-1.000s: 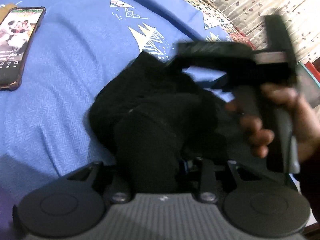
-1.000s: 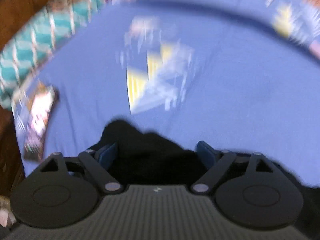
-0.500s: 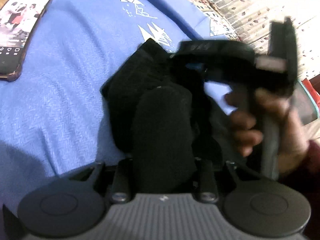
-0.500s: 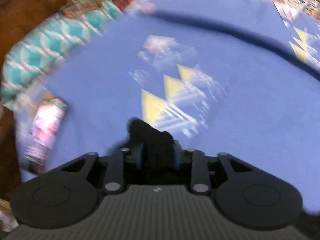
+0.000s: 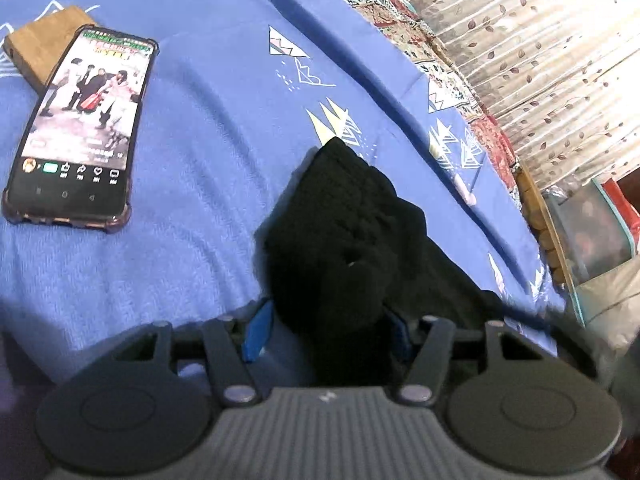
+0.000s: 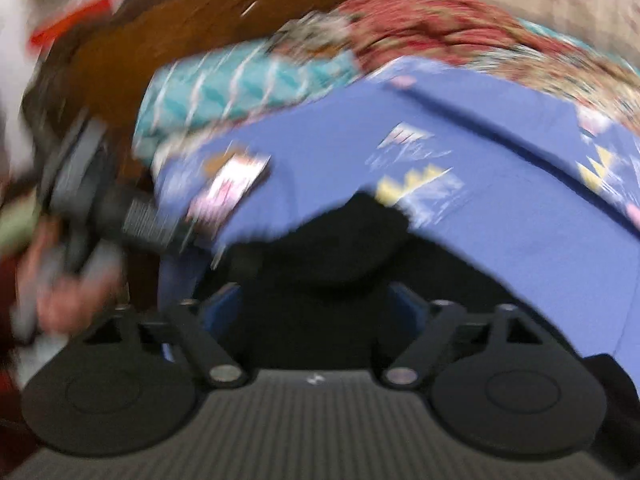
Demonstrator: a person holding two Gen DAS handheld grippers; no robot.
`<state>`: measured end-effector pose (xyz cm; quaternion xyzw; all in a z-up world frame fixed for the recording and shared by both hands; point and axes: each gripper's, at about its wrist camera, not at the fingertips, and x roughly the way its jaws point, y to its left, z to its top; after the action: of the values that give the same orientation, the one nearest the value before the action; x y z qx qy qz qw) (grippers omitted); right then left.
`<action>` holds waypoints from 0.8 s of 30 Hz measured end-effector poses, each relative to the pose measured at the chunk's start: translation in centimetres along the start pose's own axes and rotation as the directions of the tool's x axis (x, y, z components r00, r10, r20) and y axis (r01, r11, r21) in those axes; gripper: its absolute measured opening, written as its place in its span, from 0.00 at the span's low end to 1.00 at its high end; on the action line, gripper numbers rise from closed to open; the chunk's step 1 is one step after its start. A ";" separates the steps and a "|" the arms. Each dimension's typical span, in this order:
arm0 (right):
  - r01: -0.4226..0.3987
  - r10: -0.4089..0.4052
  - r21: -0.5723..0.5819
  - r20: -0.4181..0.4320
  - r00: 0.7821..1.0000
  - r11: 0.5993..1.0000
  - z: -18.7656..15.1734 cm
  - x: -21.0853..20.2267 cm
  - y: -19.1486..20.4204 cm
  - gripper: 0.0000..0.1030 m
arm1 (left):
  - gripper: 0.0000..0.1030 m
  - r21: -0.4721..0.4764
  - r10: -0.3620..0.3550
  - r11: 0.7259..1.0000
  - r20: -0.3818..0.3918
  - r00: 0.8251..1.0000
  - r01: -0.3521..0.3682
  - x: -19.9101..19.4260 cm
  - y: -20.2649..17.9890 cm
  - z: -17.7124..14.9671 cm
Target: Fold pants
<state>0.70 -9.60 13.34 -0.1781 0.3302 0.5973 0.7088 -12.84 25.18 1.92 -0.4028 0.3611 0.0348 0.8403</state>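
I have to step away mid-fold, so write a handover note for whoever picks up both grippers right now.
Left gripper: open; its jaws have just been opening, with the black pants loose between them.
Right gripper: open wide; its jaws have just been opening too, with cloth between them but not pinched. Its view is blurred.
Pants: a compact dark bundle on the blue sheet, to the right of the phone in the left wrist view.
Done: pants gathered into a bundle, neither gripper clamping them.
Left: probably check and square the fold. The black cloth hides its layers, so I cannot judge how neat it is.
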 end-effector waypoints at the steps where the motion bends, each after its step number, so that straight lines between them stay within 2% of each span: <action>1: -0.007 0.007 -0.029 -0.032 0.999 1.000 -0.5 0.9 0.8 0.83 | 0.55 0.004 0.005 1.000 0.001 1.000 -0.005 0.2 -0.4 0.0; 4: -0.053 0.049 -0.048 -0.075 0.996 0.997 -0.9 3.9 2.9 0.83 | 0.55 -0.004 -0.015 1.000 -0.002 1.000 0.015 0.6 -1.3 0.0; 6: -0.034 0.029 -0.060 -0.086 0.996 0.998 -0.1 6.1 3.8 0.81 | 0.55 -0.010 -0.018 1.000 -0.005 1.000 0.018 1.0 -2.2 0.3; 7: -0.015 0.008 -0.068 -0.106 0.994 0.998 0.4 7.0 4.2 0.63 | 0.54 -0.006 -0.016 1.000 -0.004 1.000 0.016 1.3 -2.6 0.5; 8: 0.000 -0.011 -0.078 -0.134 0.991 0.997 1.1 7.9 4.2 0.30 | 0.54 -0.003 -0.017 1.000 0.002 1.000 0.017 1.6 -3.2 0.7; 9: 0.034 -0.046 -0.082 -0.146 0.988 0.996 1.9 8.2 3.9 0.17 | 0.54 0.004 -0.024 1.000 0.009 1.000 0.024 1.6 -3.5 1.0; 10: 0.047 -0.056 -0.067 -0.134 0.989 0.997 2.7 8.0 3.2 0.11 | 0.55 0.013 -0.035 0.999 0.022 0.999 0.034 1.3 -3.8 1.2; 14: 0.037 -0.036 0.051 -0.022 0.999 0.998 5.9 4.2 -0.5 0.11 | 0.59 0.020 -0.044 0.999 0.079 0.996 0.043 -0.5 -3.6 1.8; 17: -0.016 0.015 0.125 0.010 1.000 0.992 7.2 3.0 -2.6 0.11 | 0.59 -0.023 -0.031 0.999 0.077 0.997 0.033 -0.3 -2.8 2.2; 18: 0.022 -0.024 0.111 0.019 1.000 0.994 7.4 3.0 -2.5 0.11 | 0.59 -0.041 -0.035 0.998 0.070 0.997 0.038 -0.2 -2.6 2.3; 19: 0.114 -0.116 0.059 0.032 0.993 0.992 7.6 3.1 -1.9 0.11 | 0.59 -0.052 -0.039 0.998 0.060 0.997 0.042 0.1 -2.5 2.3; 20: 0.232 -0.231 -0.018 0.054 0.972 0.973 7.8 3.5 -1.0 0.10 | 0.59 -0.051 -0.039 0.998 0.054 0.998 0.042 0.3 -2.5 2.2; 22: 0.427 -0.409 -0.189 0.129 0.903 0.884 7.5 4.6 1.5 0.10 | 0.60 -0.043 -0.030 0.999 0.040 0.999 0.032 0.8 -2.7 1.9; 23: 0.481 -0.446 -0.244 0.187 0.875 0.842 7.3 5.1 2.8 0.10 | 0.60 -0.045 -0.030 0.998 0.029 0.999 0.031 1.1 -2.6 1.7; 24: 0.506 -0.456 -0.270 0.227 0.860 0.819 7.2 5.5 3.5 0.10 | 0.60 -0.055 -0.033 0.998 0.014 0.999 0.033 1.4 -2.4 1.7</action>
<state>-0.44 -0.14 15.27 -0.3225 0.1180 0.4557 0.8212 -9.96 24.38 3.28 -0.4316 0.3480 0.0334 0.8316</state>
